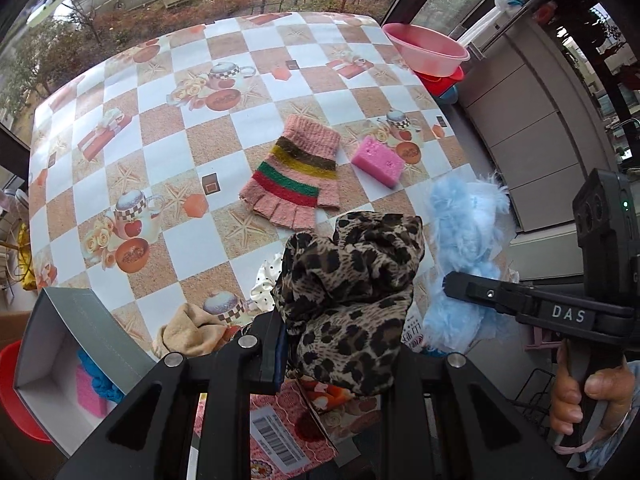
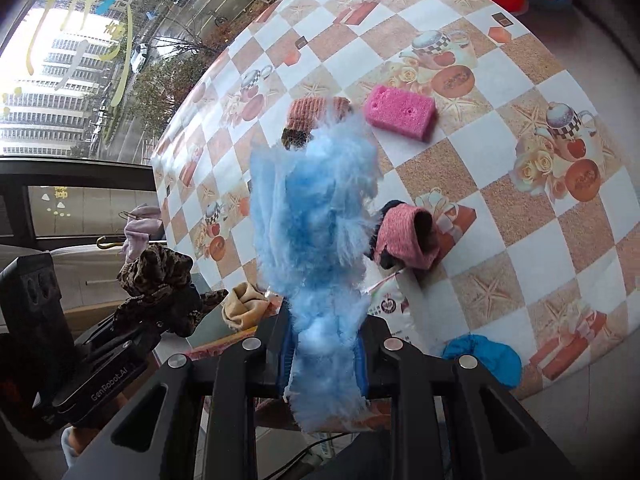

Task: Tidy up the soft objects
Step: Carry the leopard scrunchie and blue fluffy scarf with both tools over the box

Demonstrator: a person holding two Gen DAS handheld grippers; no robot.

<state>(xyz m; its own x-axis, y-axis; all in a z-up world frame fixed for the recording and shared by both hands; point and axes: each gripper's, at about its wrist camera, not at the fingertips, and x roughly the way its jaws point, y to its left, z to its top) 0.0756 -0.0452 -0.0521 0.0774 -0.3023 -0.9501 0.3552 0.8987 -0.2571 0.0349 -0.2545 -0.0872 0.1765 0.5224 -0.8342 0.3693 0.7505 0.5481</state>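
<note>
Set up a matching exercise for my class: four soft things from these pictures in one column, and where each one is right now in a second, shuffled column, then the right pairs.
Things
1. leopard-print scarf
2. fluffy blue piece
3. striped fingerless glove
4. pink sponge

Places
A. lying flat on the table, beside the sponge
B. clamped in the right hand-held gripper
C. clamped in the left hand-held gripper
D. on the table, nearest the pink basin

Pairs: 1-C, 2-B, 3-A, 4-D

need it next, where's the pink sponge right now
The pink sponge lies flat on the checkered table, right of the striped knit glove in the left wrist view, beyond the blue fluffy cloth.
</note>
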